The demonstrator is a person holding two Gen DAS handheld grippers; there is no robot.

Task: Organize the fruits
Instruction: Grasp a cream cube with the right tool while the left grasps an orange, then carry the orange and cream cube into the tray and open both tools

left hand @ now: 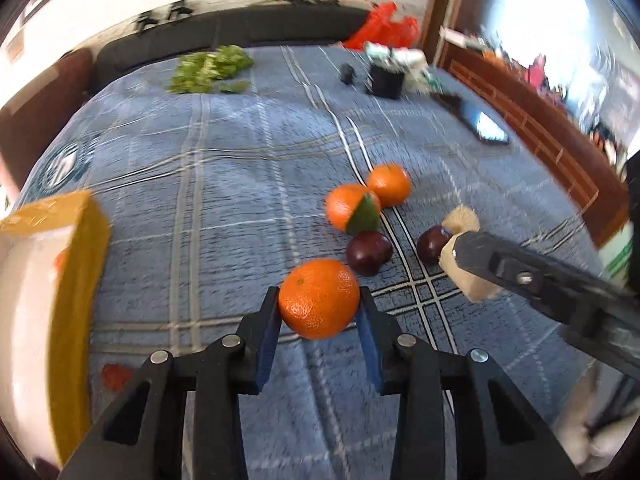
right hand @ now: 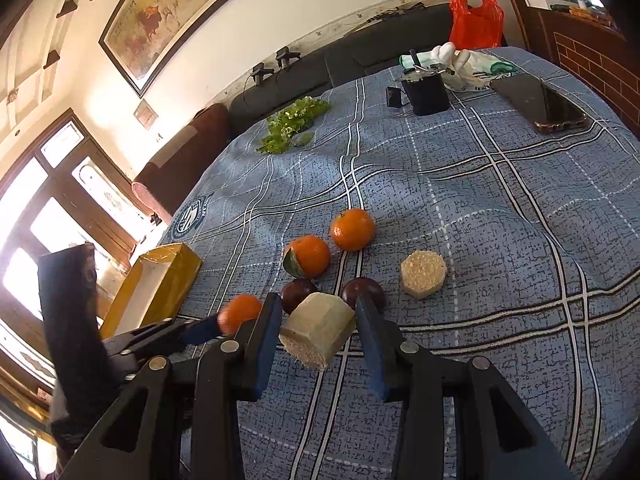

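A blue plaid cloth (right hand: 460, 208) with white and dark lines covers the surface ahead of the tools. Beyond its far edge runs a dark sofa back (right hand: 320, 68) against a cream wall (right hand: 304, 8). A large framed painting (right hand: 172, 12) hangs high on the left. Bright windows in brown wooden frames (right hand: 48, 200) glow at far left; a brown brick-patterned wall (right hand: 592, 56) stands at far right.

You hold an orange (left hand: 319, 299) and a pale sugarcane chunk (right hand: 318, 330) aloft. Two oranges (right hand: 353, 229), two plums (right hand: 298, 293) and another chunk (right hand: 423, 274) lie clustered on the cloth.
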